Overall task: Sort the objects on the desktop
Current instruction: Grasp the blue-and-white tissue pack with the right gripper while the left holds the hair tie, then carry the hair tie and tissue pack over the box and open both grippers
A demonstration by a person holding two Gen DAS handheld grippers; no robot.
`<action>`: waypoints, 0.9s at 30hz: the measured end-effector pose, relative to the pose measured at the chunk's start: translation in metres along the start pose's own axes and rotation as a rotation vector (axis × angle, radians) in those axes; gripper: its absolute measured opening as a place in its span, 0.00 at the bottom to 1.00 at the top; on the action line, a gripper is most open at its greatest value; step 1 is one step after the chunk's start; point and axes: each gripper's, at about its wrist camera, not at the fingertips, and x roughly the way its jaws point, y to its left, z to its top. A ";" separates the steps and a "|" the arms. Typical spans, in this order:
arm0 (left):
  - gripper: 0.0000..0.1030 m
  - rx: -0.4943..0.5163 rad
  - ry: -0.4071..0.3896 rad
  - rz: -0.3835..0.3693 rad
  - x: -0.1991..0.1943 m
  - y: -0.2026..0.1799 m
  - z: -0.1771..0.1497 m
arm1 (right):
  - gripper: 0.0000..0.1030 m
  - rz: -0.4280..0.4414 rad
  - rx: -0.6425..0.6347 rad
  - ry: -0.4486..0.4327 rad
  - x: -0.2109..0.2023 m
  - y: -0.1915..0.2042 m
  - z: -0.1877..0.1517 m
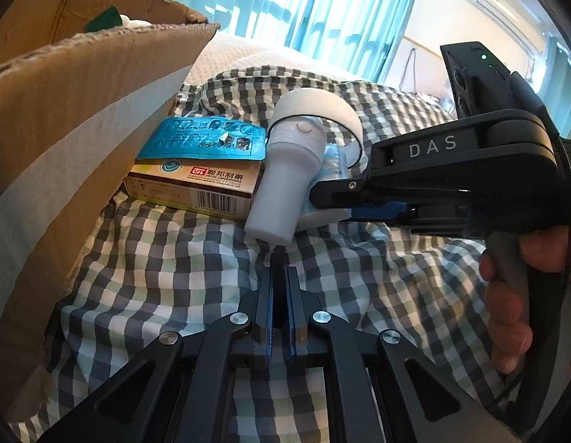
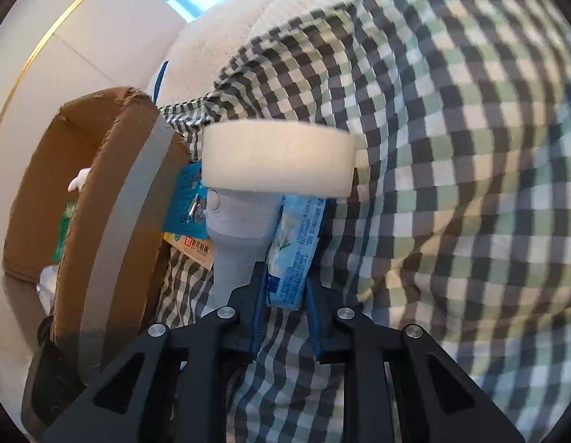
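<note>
A white handheld device (image 1: 285, 170) with a round head lies on the checked cloth, also in the right wrist view (image 2: 244, 229). Beside it lie a medicine box (image 1: 196, 188) topped by a blue blister pack (image 1: 207, 140). My right gripper (image 2: 285, 288) is shut on a light blue tissue packet (image 2: 294, 247) next to the device; it shows from the side in the left wrist view (image 1: 329, 203). My left gripper (image 1: 279, 295) is shut and empty, low over the cloth in front of the device.
A cardboard box (image 1: 75, 118) with grey tape stands at the left, holding some items; it also shows in the right wrist view (image 2: 100, 214). A white pillow (image 2: 267, 29) lies behind the checked cloth (image 2: 451, 184). Curtains hang at the back.
</note>
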 end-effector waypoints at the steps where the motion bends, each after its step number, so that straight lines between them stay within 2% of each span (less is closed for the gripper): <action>1: 0.06 -0.004 -0.008 -0.011 -0.003 0.000 0.000 | 0.18 -0.030 -0.024 0.007 -0.007 0.003 -0.004; 4: 0.06 -0.007 -0.025 -0.038 -0.016 -0.004 0.000 | 0.17 -0.095 -0.119 0.026 -0.025 0.008 -0.018; 6: 0.06 -0.003 -0.043 -0.058 -0.027 -0.009 0.000 | 0.17 -0.116 -0.133 0.039 -0.042 0.003 -0.033; 9: 0.06 0.019 -0.070 -0.063 -0.045 -0.018 -0.001 | 0.17 -0.114 -0.122 0.037 -0.067 -0.008 -0.053; 14: 0.06 0.018 -0.103 -0.056 -0.078 -0.021 0.004 | 0.17 -0.081 -0.106 -0.031 -0.118 0.001 -0.080; 21: 0.06 0.009 -0.223 -0.022 -0.143 -0.005 0.032 | 0.17 -0.019 -0.166 -0.165 -0.170 0.052 -0.101; 27: 0.06 0.022 -0.303 0.021 -0.198 0.027 0.055 | 0.17 0.053 -0.256 -0.205 -0.196 0.104 -0.107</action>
